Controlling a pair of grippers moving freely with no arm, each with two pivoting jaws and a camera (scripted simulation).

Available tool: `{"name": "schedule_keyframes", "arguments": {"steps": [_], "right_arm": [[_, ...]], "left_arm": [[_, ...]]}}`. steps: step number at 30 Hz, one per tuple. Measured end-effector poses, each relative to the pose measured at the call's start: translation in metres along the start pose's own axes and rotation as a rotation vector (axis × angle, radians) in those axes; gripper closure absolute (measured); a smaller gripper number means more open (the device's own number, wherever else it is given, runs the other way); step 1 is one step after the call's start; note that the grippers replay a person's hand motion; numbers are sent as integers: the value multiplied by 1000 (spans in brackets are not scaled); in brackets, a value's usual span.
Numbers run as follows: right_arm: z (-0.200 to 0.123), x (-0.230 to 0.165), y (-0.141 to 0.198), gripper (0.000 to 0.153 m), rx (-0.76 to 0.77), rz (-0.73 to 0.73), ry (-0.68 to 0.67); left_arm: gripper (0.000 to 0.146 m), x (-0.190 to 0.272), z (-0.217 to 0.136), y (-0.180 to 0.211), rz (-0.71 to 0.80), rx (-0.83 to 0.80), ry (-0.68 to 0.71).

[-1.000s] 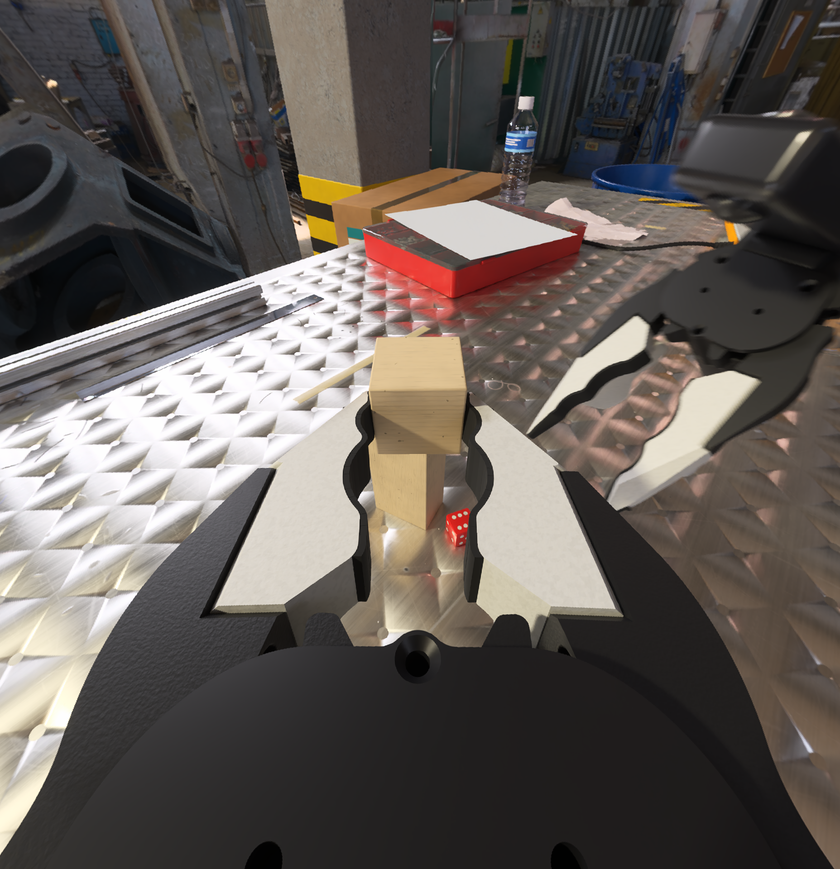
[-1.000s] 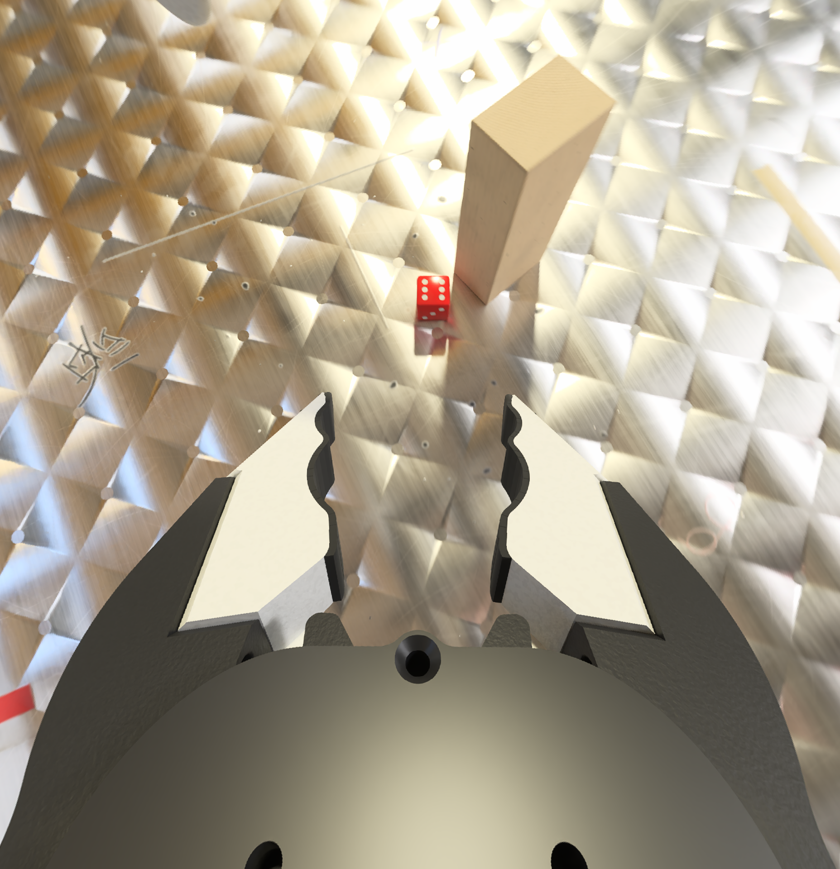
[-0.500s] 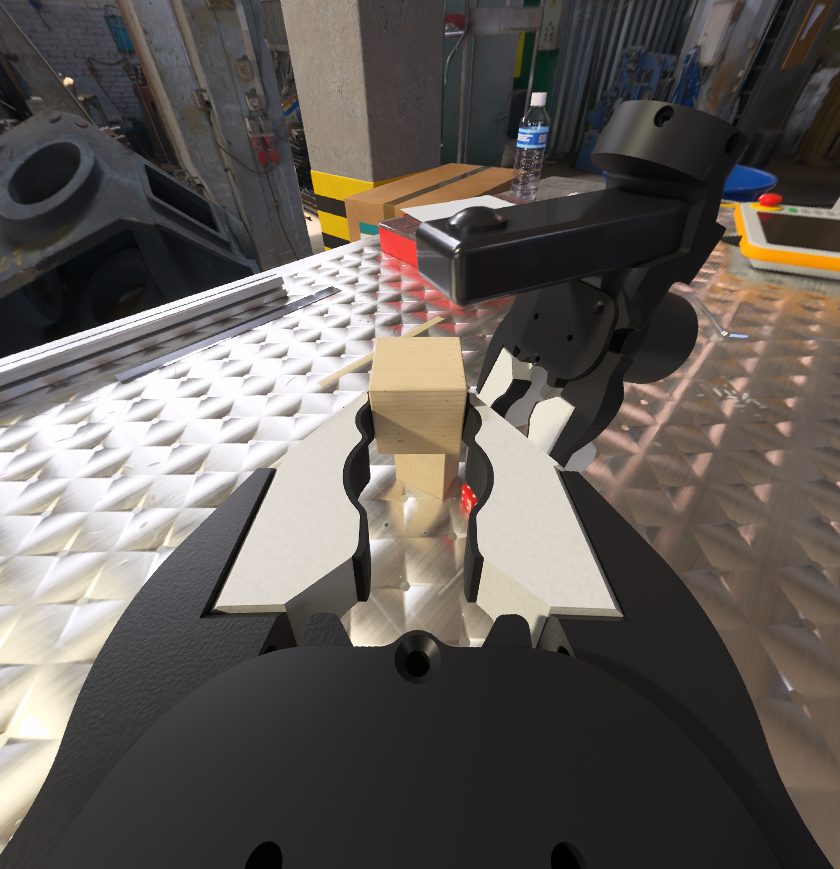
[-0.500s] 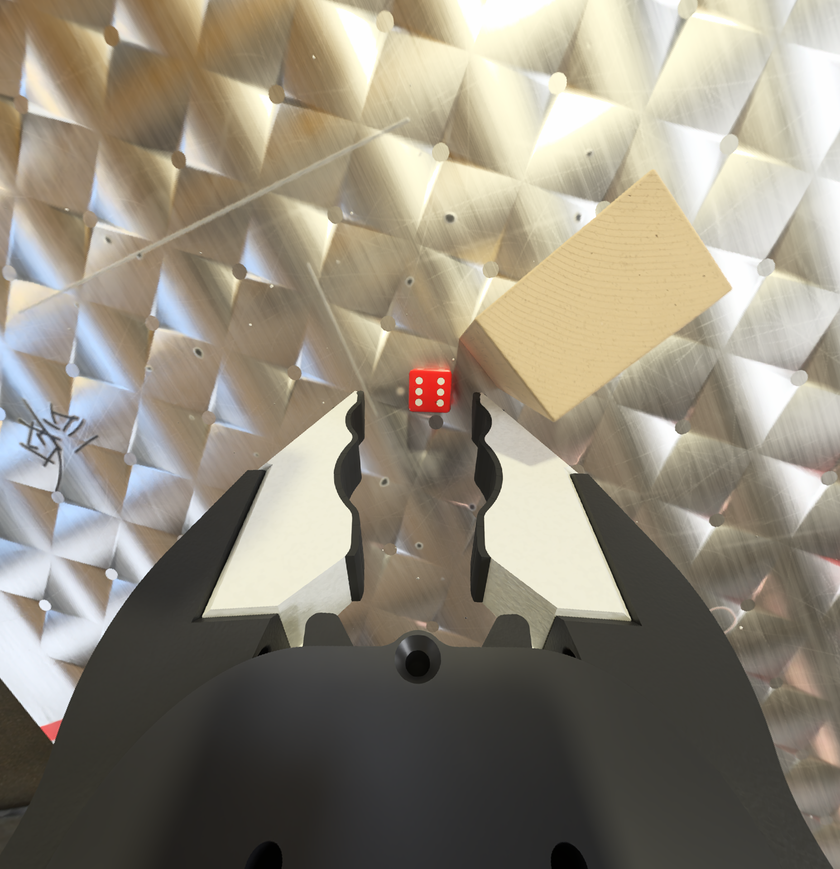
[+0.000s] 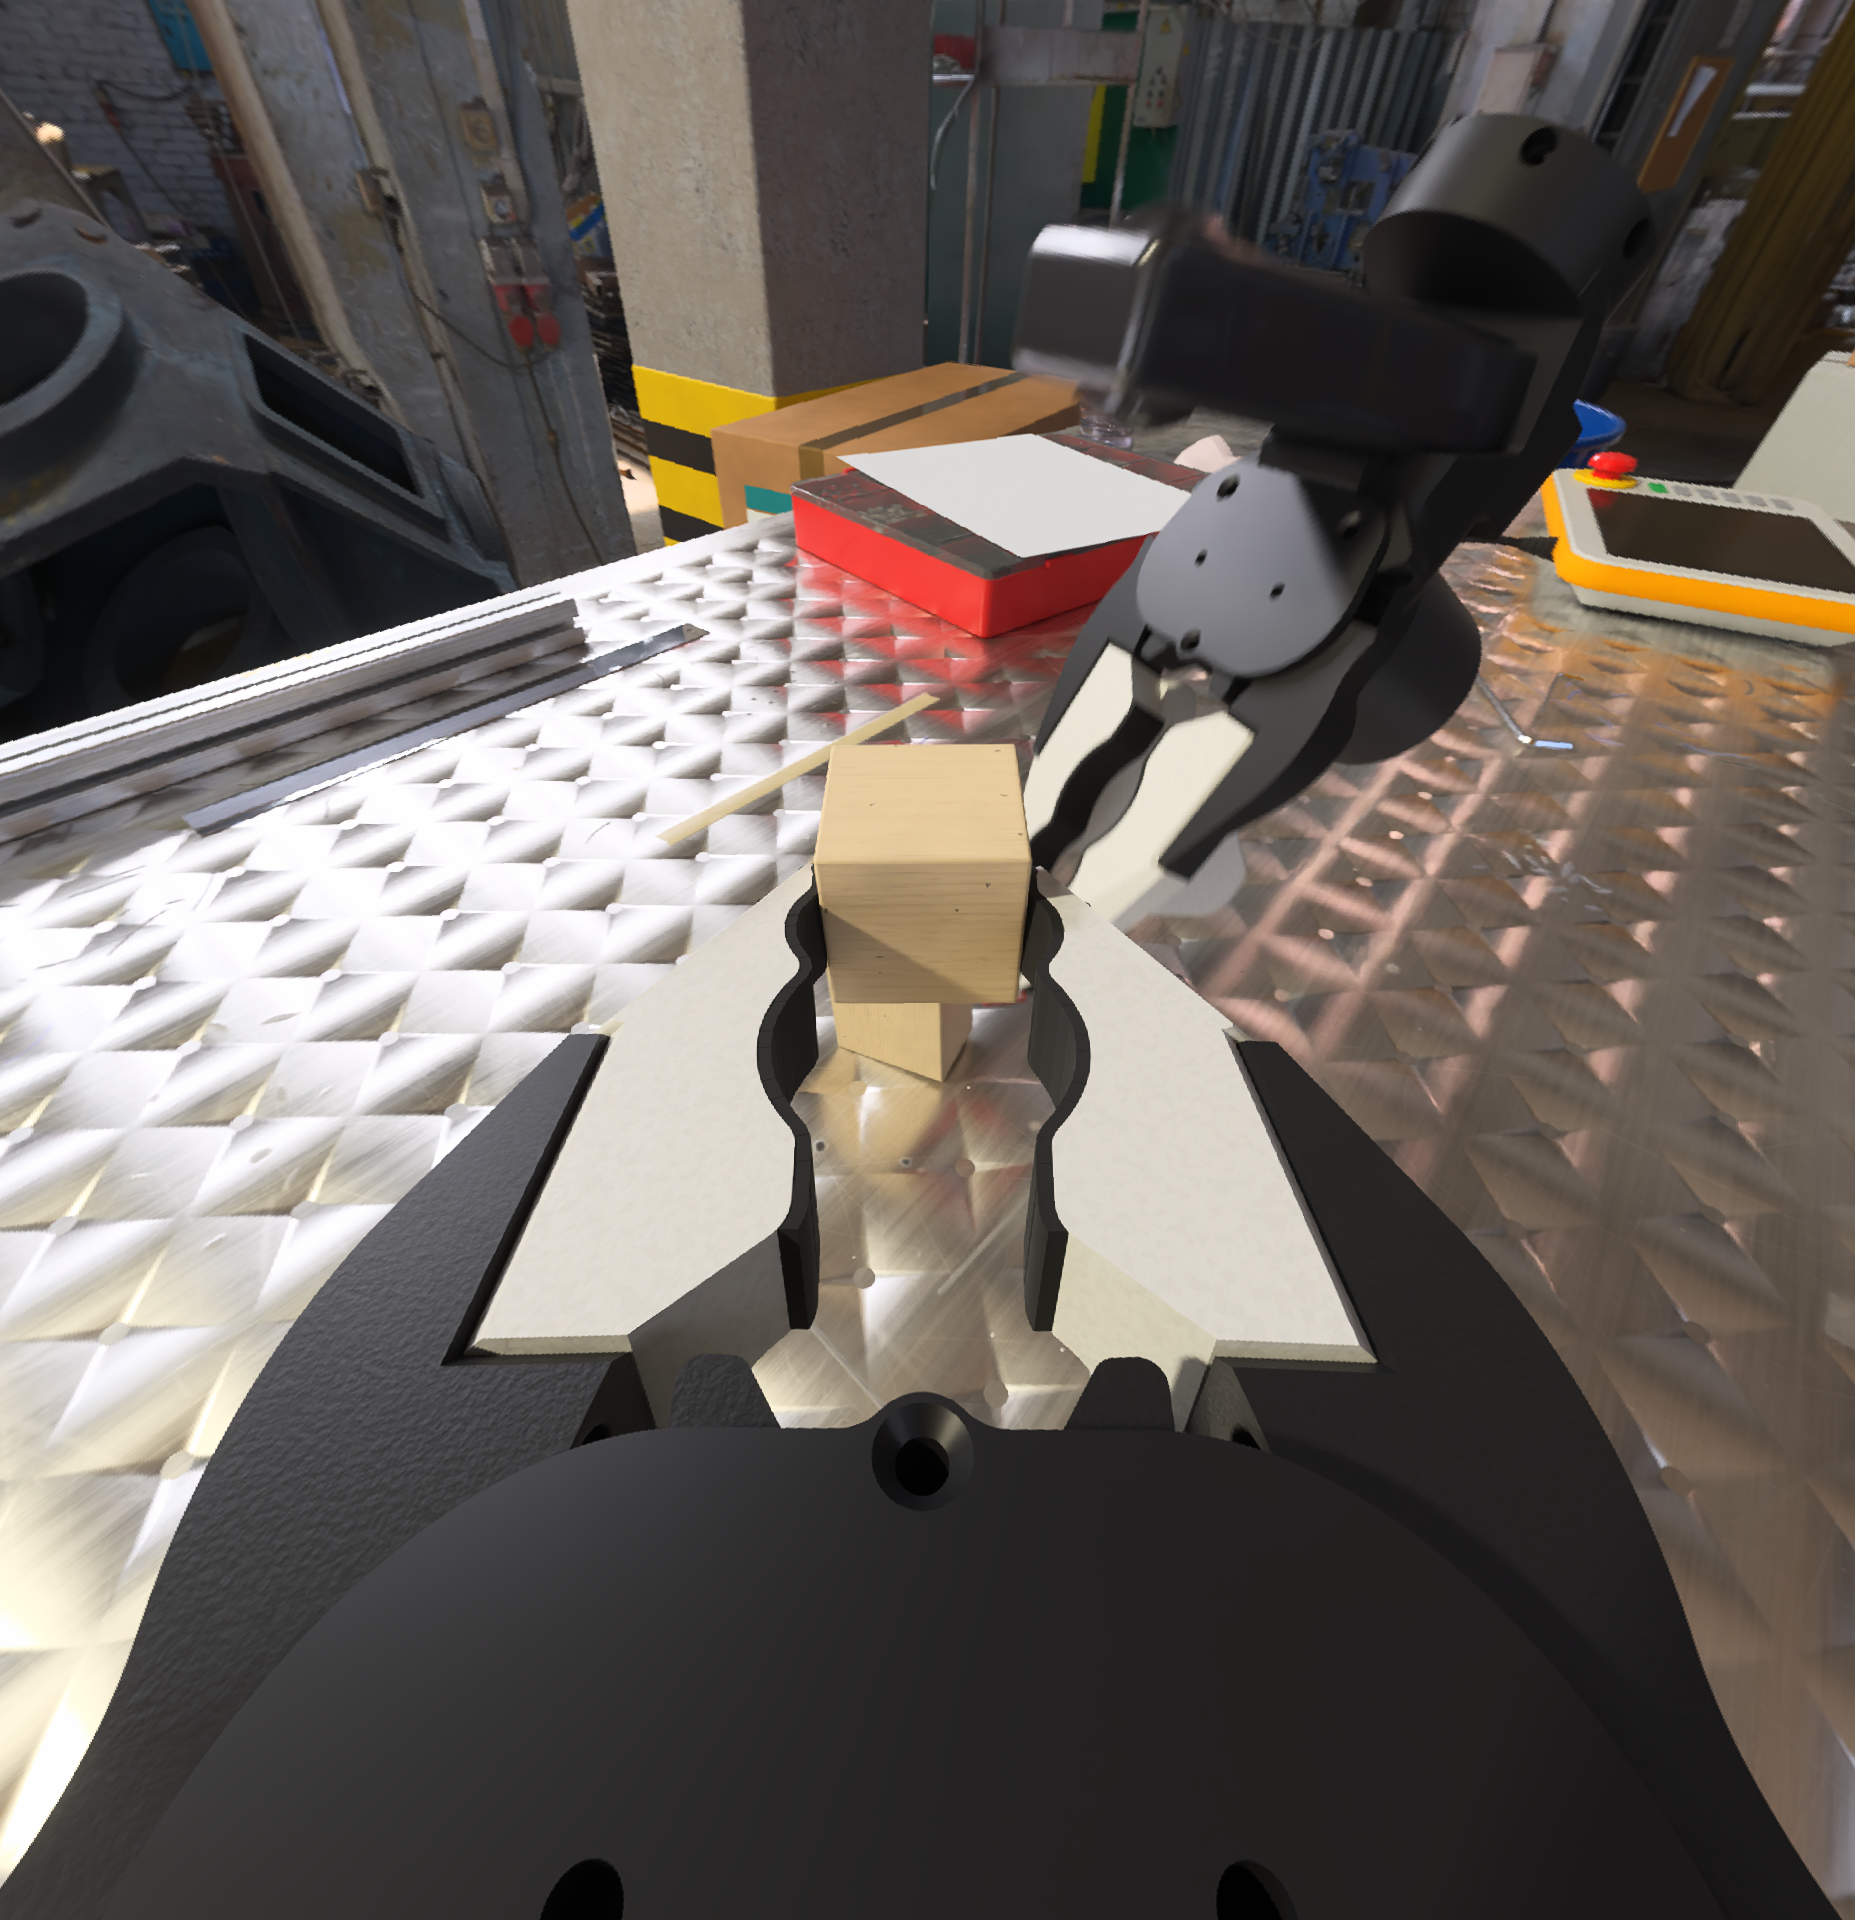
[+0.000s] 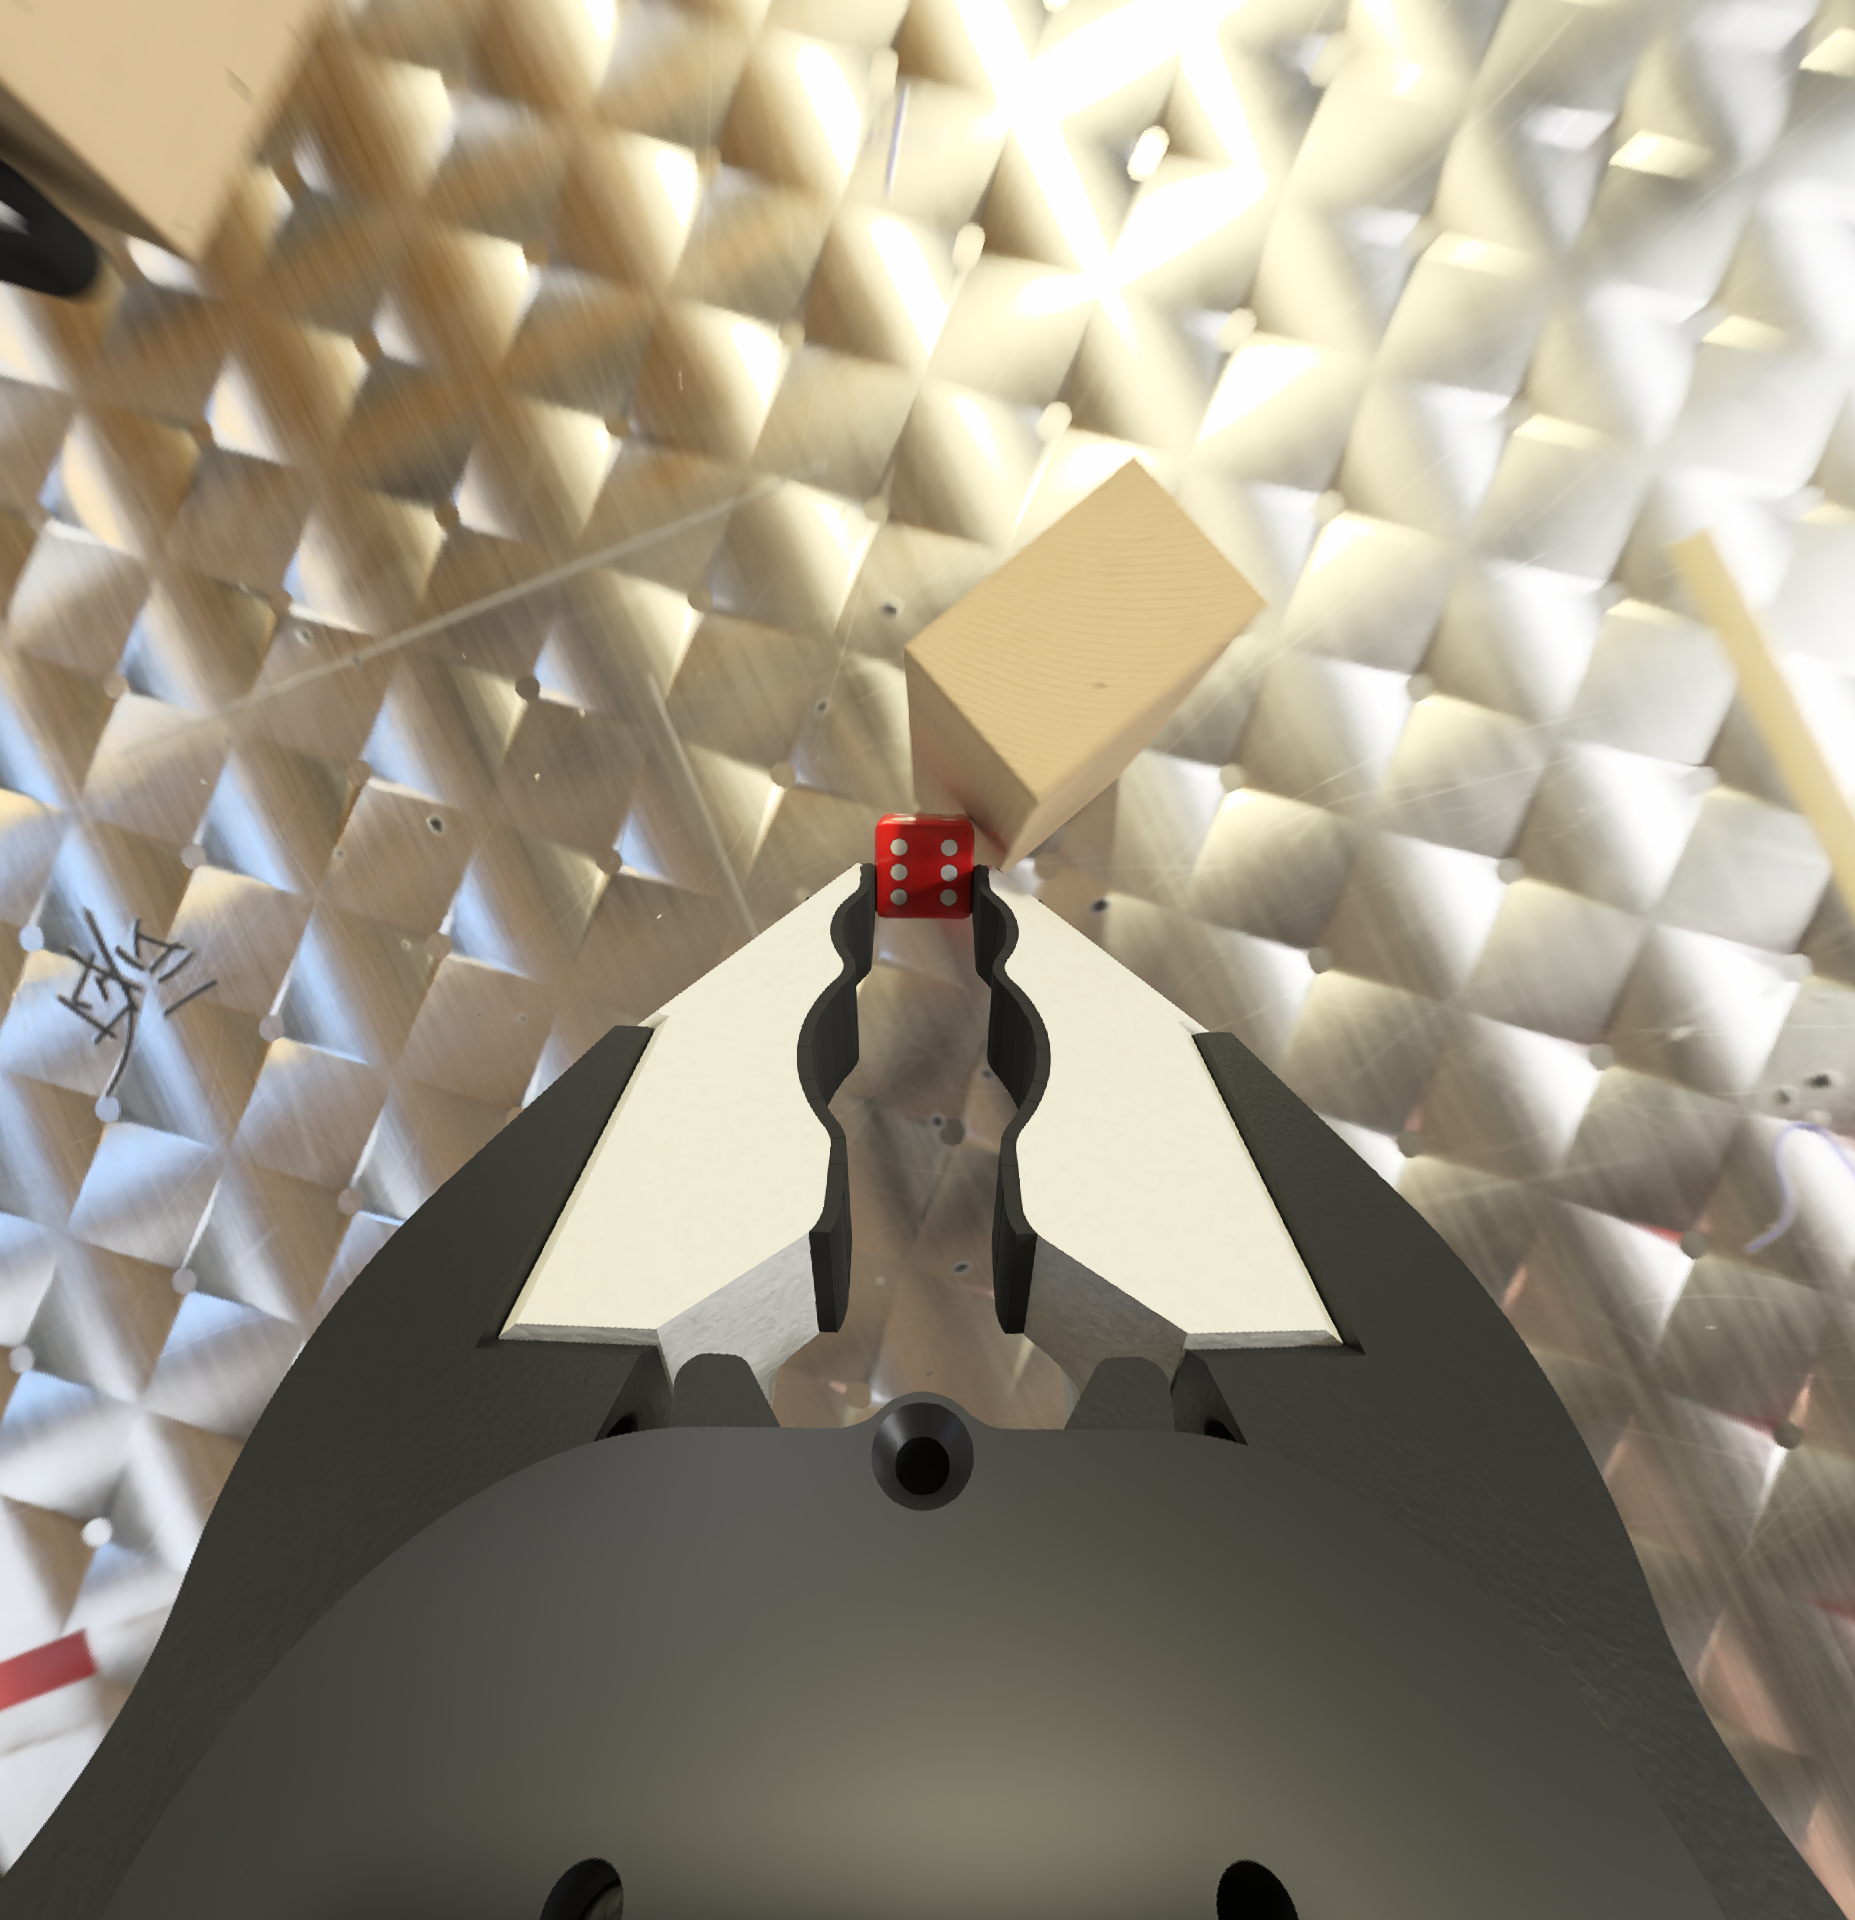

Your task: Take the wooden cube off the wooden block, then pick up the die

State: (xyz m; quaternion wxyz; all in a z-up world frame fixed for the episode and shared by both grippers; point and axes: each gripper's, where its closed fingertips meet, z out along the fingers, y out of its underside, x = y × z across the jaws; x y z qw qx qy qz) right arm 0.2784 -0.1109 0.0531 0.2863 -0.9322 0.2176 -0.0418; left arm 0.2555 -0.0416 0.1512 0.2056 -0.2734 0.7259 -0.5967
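Since the earlier frame the right gripper (image 6: pixel 923 883) has dropped onto the red die (image 6: pixel 924 868), fingertips closed against its sides, just left of the wooden block (image 6: pixel 1079 655); left gripper (image 5: pixel 921 914) clamps the lifted wooden cube (image 5: pixel 923 873).

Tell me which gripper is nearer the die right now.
Right. The right gripper has the red die between its fingertips, beside the wooden block; the left gripper is raised, holding the wooden cube.

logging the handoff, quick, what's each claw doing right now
Left claw: shut on the wooden cube, held above the wooden block.
Right claw: shut on the red die at its fingertips.
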Motion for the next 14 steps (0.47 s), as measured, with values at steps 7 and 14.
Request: {"name": "schedule_keyframes", "arguments": {"steps": [7, 14], "right_arm": [[-58, 16, -25, 135, 532, -12, -98], [-72, 10, -24, 135, 765, -19, -178]], "left_arm": [[109, 15, 8, 3, -24, 0, 101], [109, 26, 17, 2, -12, 1, 140]]}}
